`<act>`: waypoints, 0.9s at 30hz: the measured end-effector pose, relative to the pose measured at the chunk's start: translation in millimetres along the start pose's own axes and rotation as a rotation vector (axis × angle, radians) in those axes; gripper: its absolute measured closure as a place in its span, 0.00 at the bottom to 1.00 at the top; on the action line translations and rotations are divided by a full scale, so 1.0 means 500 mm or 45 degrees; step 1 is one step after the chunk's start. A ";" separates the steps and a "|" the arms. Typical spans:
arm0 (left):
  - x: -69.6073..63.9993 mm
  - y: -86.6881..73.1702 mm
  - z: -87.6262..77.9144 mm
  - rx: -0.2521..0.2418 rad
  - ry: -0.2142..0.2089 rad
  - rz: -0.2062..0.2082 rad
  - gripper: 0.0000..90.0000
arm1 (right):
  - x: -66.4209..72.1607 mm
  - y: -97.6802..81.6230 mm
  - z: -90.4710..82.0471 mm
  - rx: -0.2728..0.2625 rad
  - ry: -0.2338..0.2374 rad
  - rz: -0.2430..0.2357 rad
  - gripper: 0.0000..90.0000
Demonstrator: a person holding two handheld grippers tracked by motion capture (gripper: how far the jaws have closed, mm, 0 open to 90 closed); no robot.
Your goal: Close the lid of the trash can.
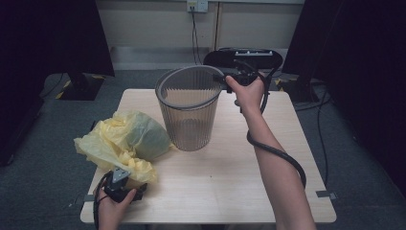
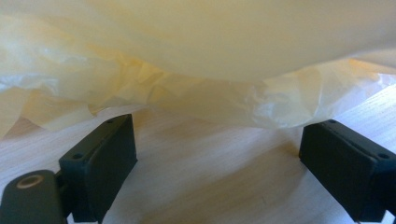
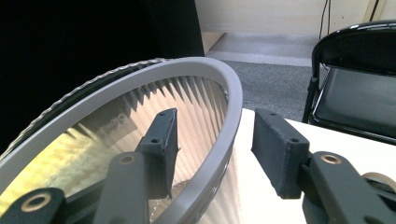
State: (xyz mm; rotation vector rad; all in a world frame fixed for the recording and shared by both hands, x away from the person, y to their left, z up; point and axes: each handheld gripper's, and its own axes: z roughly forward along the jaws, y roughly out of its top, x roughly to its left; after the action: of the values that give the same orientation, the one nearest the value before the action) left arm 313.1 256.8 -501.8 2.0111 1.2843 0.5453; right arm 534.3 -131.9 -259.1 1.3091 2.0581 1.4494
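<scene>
Two claws | right claw [image 3: 215,149] parted astride bin [image 1: 187,125] rim, unclamped | left claw [image 2: 217,163] wide by yellow bag [image 1: 122,143] | embossed bin lettering possibly unreadable

My bin [image 1: 187,112] is ribbed, translucent grey plastic with a smooth matt rim. The bag [image 1: 125,143] is thin yellow plastic film, crinkled and faintly glossy. The table [image 1: 230,177] looks like pale wood-grain laminate, smooth. My jaws are matt black plastic.
</scene>
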 end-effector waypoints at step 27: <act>-0.001 0.001 0.000 0.003 0.004 0.000 0.11 | 0.015 -0.021 0.007 0.045 -0.041 -0.038 0.71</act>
State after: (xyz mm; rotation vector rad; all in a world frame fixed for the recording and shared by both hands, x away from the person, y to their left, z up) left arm 313.2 256.3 -501.7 2.0128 1.2874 0.5470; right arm 527.3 -124.7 -267.7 1.3009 2.0830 1.3767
